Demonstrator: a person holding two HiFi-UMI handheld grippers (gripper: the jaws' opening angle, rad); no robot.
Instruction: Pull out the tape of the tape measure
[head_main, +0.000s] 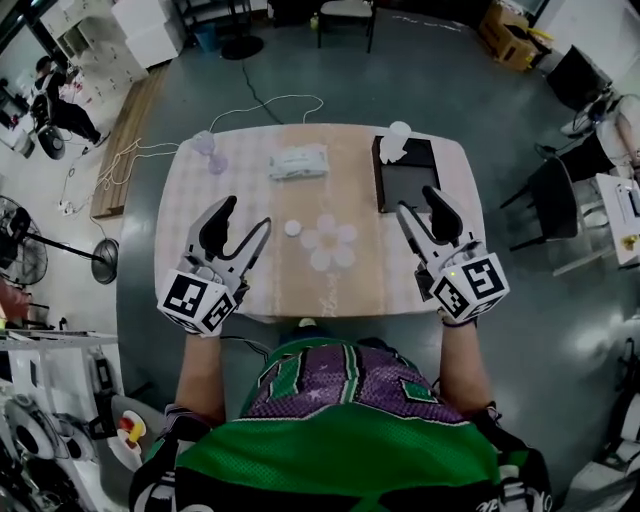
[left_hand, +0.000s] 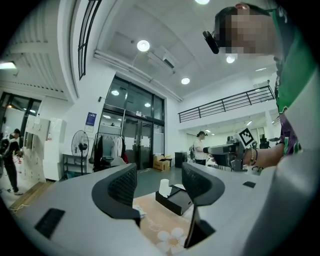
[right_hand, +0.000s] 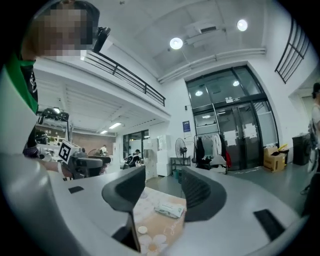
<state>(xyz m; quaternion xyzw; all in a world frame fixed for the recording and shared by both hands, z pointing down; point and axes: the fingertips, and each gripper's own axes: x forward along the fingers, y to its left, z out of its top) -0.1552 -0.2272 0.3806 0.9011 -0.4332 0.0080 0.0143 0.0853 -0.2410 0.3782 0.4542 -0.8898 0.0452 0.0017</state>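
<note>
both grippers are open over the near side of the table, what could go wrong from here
1. The small white disc, possibly the tape measure, lies loose beside the flower shape. The left gripper and right gripper are both open and empty, so a one-sided touch could skid it away.
2. The right gripper's tips sit close to the black box. Swinging inward could bump it and topple the white cup at its far end.

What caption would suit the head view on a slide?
Left gripper and right gripper, both open and empty, flanking a flower shape on the table.
</note>
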